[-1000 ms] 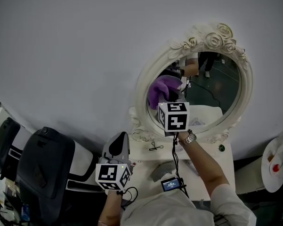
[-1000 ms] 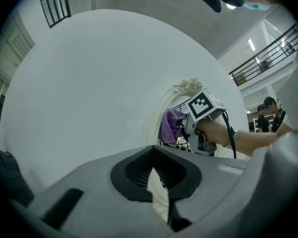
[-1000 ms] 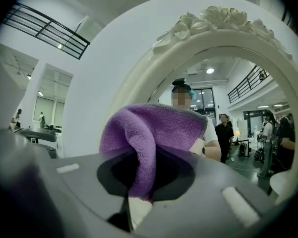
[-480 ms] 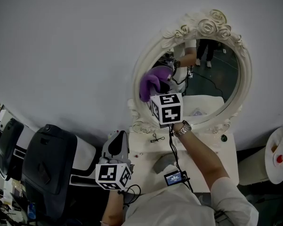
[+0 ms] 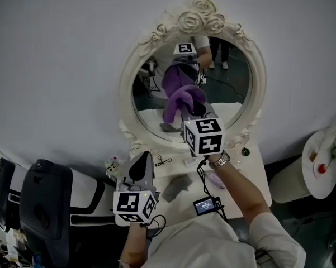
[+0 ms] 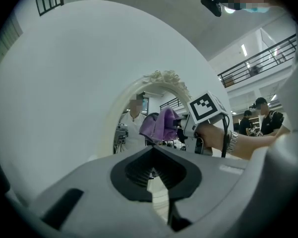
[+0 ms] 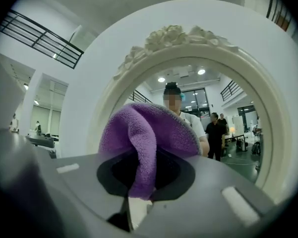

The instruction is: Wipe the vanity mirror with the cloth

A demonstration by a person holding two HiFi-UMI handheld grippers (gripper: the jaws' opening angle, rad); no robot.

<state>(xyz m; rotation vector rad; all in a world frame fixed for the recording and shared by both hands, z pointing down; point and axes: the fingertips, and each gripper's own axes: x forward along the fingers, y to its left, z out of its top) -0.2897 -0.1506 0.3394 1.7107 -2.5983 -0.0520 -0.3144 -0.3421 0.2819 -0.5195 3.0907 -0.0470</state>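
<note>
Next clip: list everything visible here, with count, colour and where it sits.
vanity mirror: one, oval, white rose-carved frame, on the table against the grey wall
cloth: one, purple, up at the mirror glass
vanity table: one, white, under the mirror
clip-like item: one, dark, on the table below the frame
small round item: one, green, by the frame's right foot
flat piece: one, grey, mid table
chair: one, black, left of the table
side table: one, white, round, far right
wristwatch: one, metal, on the right wrist
right gripper: shut on the cloth
left gripper: shut, empty, low by the table's left edge
</note>
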